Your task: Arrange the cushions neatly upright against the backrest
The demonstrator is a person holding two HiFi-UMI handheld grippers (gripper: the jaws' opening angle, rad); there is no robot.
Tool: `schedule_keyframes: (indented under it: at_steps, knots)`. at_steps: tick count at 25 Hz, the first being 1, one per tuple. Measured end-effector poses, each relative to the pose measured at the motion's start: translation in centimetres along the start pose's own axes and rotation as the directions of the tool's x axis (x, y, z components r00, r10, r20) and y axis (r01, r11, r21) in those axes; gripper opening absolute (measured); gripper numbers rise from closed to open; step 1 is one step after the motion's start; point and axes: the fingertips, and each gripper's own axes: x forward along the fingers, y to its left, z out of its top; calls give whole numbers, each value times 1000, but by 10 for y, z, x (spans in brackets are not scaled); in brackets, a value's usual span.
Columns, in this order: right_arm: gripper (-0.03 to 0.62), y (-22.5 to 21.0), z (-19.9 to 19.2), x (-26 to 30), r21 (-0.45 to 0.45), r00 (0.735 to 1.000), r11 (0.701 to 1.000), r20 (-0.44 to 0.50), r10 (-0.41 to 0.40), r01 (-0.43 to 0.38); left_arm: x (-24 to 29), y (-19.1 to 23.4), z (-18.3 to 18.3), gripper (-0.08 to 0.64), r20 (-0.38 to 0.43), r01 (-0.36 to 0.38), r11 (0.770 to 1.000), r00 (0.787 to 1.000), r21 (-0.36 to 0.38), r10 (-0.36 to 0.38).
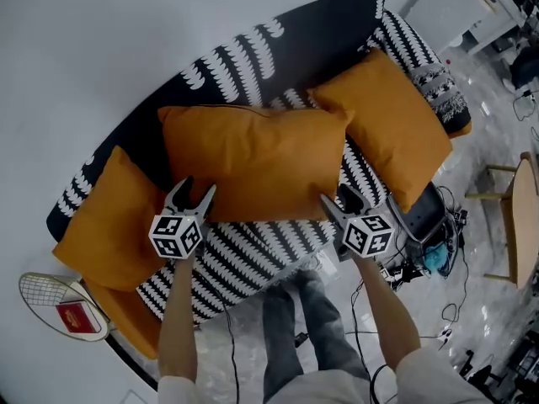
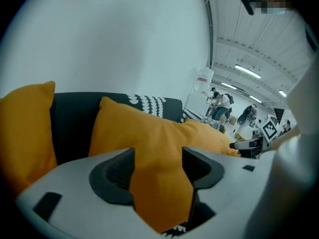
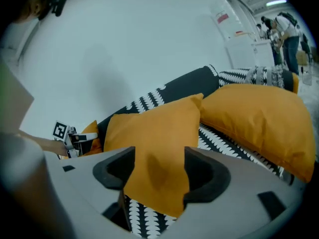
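The middle orange cushion point(image 1: 253, 162) is propped against the sofa backrest point(image 1: 290, 53), its lower corners framed by the released left claw point(image 1: 195, 187) and released right claw point(image 1: 335, 196).

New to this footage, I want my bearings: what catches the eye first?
Three orange cushions on a black-and-white patterned sofa: the middle cushion stands against the backrest, the left cushion and right cushion flank it. The left gripper and right gripper, jaws apart, sit at the middle cushion's lower corners.

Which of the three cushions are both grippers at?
The middle cushion alone: left gripper and right gripper sit open at its lower corners.
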Motion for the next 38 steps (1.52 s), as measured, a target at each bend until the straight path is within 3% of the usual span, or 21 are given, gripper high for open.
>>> schedule_keyframes:
  at_steps: [2, 5, 8, 13, 24, 28, 32, 34, 38]
  knots:
    - [323, -2, 1, 9, 42, 1000, 999, -9, 15, -15, 5, 16, -1, 357, -36, -42, 999, 998, 12, 43]
    - [378, -9, 4, 25, 76, 1000, 997, -22, 15, -13, 14, 51, 1, 393, -85, -133, 991, 987, 35, 135]
    - [416, -13, 5, 36, 89, 999, 996, -38, 23, -20, 18, 82, 5, 415, -107, -207, 978, 972, 13, 207]
    - [465, -25, 5, 53, 101, 999, 995, -50, 10, -5, 32, 99, 5, 439, -155, -182, 983, 971, 9, 181]
    - [477, -36, -6, 102, 145, 985, 988, -155, 80, -58, 63, 124, -24, 473, -210, -123, 983, 973, -138, 93]
    - [356, -34, 0, 105, 104, 977, 990, -180, 113, -96, 70, 112, -17, 470, -207, -117, 983, 974, -138, 87]
    - [230, -12, -5, 102, 33, 972, 993, -201, 121, -117, 53, 102, -20, 296, -182, -91, 988, 981, -127, 67]
    - [204, -7, -2, 92, 7, 978, 994, -175, 112, -112, 45, 91, -13, 214, -161, -77, 992, 985, -101, 60]
    - [202, -12, 1, 67, -7, 987, 996, -131, 88, -90, 42, 67, 2, 204, -129, -44, 997, 991, -63, 36]
